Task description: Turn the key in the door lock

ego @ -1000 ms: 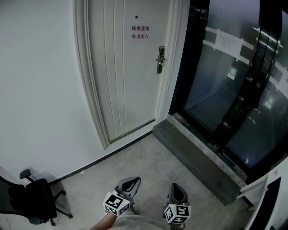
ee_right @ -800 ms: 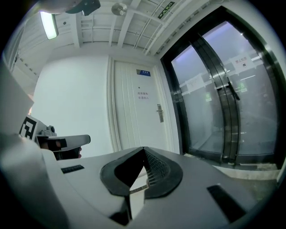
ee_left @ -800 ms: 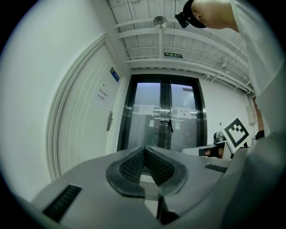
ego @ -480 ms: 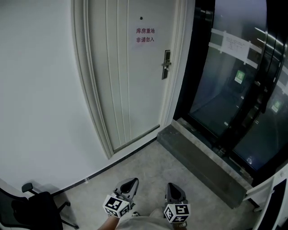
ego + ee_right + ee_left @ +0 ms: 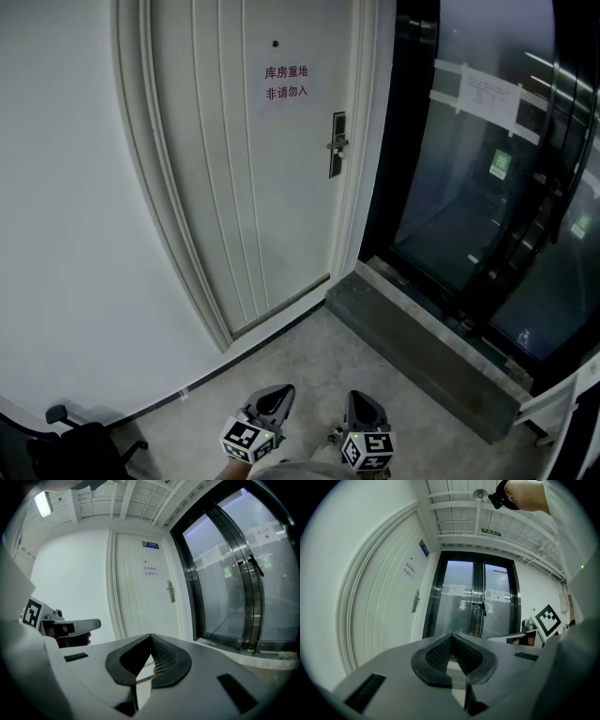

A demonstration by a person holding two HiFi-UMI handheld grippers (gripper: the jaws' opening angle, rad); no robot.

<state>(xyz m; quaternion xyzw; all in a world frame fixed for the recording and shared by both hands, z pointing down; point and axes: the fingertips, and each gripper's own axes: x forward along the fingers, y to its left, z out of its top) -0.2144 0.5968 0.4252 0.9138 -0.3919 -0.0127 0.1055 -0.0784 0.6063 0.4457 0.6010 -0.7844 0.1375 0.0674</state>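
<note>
So, the left gripper (image 5: 277, 394) and right gripper (image 5: 361, 401) are hanging side by side at the near edge. Both are pointing toward the white door (image 5: 253, 206), and both have their jaws pinched together at the tips. A thin pale sliver (image 5: 146, 679) is showing low between the right pads (image 5: 162, 660); can't tell what it is. The lock (image 5: 337, 145) is sitting on the door's right edge, well away from both grippers. A red-lettered sign (image 5: 286, 82) is hanging up and left of the lock. Dark glass doors (image 5: 469, 187) are standing further right.

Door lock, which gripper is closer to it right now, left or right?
Right, but only slightly. Both grippers sit low, well short of the door lock: the right gripper almost straight below it in the head view, the left gripper further off to the left.
</note>
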